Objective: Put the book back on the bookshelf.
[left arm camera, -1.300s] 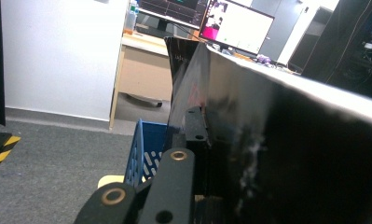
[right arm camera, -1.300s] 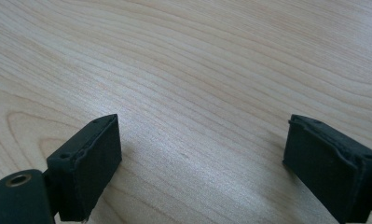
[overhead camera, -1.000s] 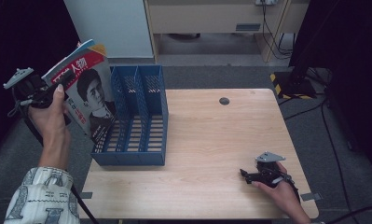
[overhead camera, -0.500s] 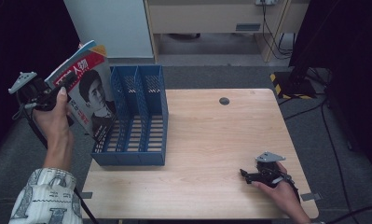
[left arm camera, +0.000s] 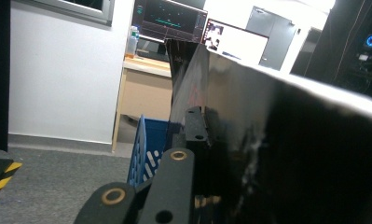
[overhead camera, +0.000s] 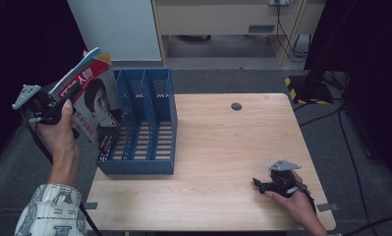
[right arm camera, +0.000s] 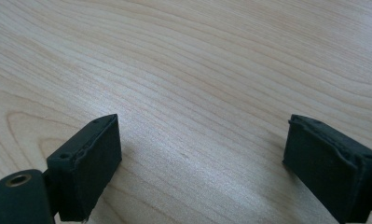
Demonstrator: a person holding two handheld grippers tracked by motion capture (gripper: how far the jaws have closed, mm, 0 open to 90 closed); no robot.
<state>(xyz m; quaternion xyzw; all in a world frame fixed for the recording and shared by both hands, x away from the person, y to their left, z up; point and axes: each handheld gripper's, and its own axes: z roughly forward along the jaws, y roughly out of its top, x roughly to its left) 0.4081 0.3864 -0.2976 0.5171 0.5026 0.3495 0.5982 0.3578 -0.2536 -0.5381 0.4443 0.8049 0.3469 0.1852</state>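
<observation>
The left gripper [overhead camera: 68,96] is clamped on a magazine [overhead camera: 93,105], jaws closed tight on its edge; in the left gripper view the cover [left arm camera: 286,154] stands pinched between them. The magazine is held tilted in the air, off the worktop's [overhead camera: 223,147] left edge, just beside the blue file rack [overhead camera: 144,128]. The right gripper [overhead camera: 260,183] rests on the worktop near the front right corner, jaws spread wide, nothing between them.
</observation>
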